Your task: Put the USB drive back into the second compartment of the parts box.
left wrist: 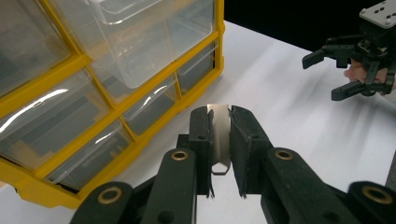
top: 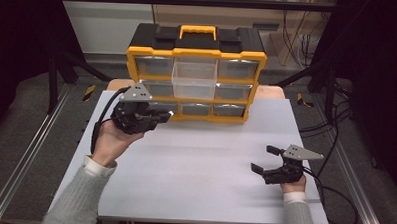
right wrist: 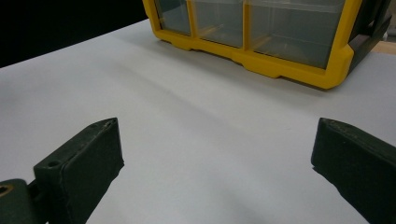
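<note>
The left gripper (top: 159,115) was clamped on a small flat metal piece (left wrist: 220,135), a thin shiny plate with a pointed lower end, standing upright between the two black pads. In the high view it hung off the table (top: 193,192), just in front of the lower left corner of the yellow-and-black drawer cabinet (top: 195,72), with its tip turned toward the cabinet's front. The right gripper (top: 271,159) rested low near the right front part of the table, well apart from the cabinet, its jaws spread wide with nothing between them; the left gripper view showed it the same way, far off at the upper right.

One clear drawer (top: 194,78), the middle one of the top row, stood pulled out toward the person, and as far as the pictures showed, it looked empty. The other drawers sat flush in their yellow frames.

Judged from this, the work seemed to be putting the metal piece away in the cabinet. The pickup was done and a drawer was already open to receive it. What was left, by that reading: carrying the piece up and across to the open drawer, letting it go inside, and pushing the drawer shut, perhaps with the idle right gripper
</note>
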A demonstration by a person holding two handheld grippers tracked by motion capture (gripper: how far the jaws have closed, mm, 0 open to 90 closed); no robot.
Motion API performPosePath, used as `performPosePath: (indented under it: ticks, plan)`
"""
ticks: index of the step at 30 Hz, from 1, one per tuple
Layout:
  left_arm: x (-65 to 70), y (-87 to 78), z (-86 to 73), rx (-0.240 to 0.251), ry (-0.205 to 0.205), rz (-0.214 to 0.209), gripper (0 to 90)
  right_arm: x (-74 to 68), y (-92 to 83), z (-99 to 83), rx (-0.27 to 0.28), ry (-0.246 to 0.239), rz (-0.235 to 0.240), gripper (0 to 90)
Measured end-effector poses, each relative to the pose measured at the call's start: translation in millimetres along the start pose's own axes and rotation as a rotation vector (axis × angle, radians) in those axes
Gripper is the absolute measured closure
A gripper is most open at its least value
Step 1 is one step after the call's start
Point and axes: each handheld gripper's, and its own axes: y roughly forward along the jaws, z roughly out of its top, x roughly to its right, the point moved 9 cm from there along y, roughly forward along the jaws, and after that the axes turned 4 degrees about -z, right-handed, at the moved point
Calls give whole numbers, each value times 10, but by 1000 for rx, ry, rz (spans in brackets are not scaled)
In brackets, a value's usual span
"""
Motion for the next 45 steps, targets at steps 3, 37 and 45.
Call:
performPosePath:
  ticks: [3,37,45]
  plan:
    - [-6,-15,40,5,-3,-5,790,-2,-1,0,0,1,0,24]
    - [-105,-174,480,43,-7,5,790,-2,-4,4,3,0,1,24]
    - [-121,-200,589,52,-11,9,790,-1,-4,4,2,0,1,24]
